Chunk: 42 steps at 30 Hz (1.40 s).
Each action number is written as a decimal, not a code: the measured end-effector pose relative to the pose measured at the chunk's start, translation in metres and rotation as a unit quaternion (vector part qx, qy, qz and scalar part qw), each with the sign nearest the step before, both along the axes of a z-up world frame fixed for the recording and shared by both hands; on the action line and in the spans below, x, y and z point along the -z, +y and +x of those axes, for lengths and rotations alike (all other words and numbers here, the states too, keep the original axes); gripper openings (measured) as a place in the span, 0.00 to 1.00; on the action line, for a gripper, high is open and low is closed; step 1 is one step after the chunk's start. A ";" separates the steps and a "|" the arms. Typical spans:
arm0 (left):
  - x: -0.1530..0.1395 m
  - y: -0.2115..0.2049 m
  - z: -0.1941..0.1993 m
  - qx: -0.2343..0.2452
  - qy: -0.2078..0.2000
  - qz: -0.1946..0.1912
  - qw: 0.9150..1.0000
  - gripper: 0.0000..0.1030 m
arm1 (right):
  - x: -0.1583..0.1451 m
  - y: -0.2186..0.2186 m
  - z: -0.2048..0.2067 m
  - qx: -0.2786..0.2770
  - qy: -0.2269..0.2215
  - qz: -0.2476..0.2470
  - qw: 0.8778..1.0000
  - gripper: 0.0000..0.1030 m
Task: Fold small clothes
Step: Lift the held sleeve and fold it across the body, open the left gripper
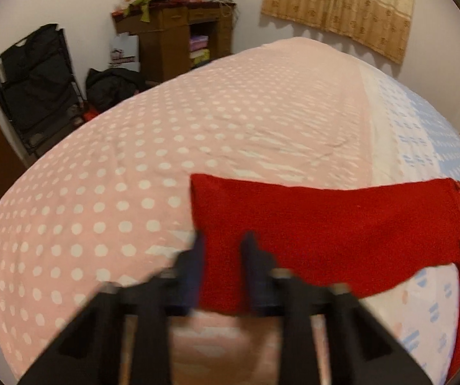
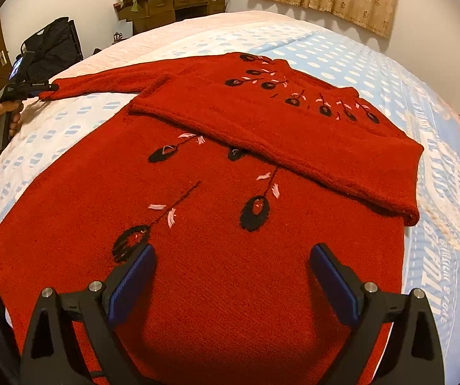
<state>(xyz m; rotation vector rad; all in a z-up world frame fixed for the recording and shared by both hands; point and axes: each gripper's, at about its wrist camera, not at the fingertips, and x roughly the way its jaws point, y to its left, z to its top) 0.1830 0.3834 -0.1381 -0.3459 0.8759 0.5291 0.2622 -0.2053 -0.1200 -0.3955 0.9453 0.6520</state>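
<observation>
The left claw point(image 1: 221, 256) pinches the red knitted sweater's point(image 2: 230, 256) sleeve cuff point(image 1: 217, 211) near the bed's point(image 1: 133, 160) left edge; fuzzy knit could slip. The right claw point(image 2: 231, 276) hovers wide.

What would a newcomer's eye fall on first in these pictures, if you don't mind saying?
The bright red sweater with black and pink flower embroidery, spread across the bed, one sleeve already folded over its chest. The left gripper grips the other sleeve's cuff out at the side, while the right gripper hovers open above the hem.
</observation>
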 end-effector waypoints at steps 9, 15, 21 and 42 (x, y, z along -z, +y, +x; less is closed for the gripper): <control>-0.041 -0.019 -0.001 0.048 -0.063 -0.029 0.996 0.09 | -0.009 0.004 -0.002 -0.006 -0.007 0.009 1.000 0.95; -0.081 -0.068 0.014 0.124 -0.124 -0.063 0.982 0.09 | -0.014 0.002 -0.003 -0.002 -0.012 0.017 1.000 0.95; -0.123 -0.121 0.038 0.191 -0.181 -0.092 0.960 0.09 | -0.019 -0.001 -0.006 -0.004 -0.017 0.023 1.000 0.95; -0.199 -0.322 0.124 0.391 -0.230 -0.143 0.879 0.08 | -0.032 -0.050 -0.008 0.034 -0.024 0.060 0.997 0.95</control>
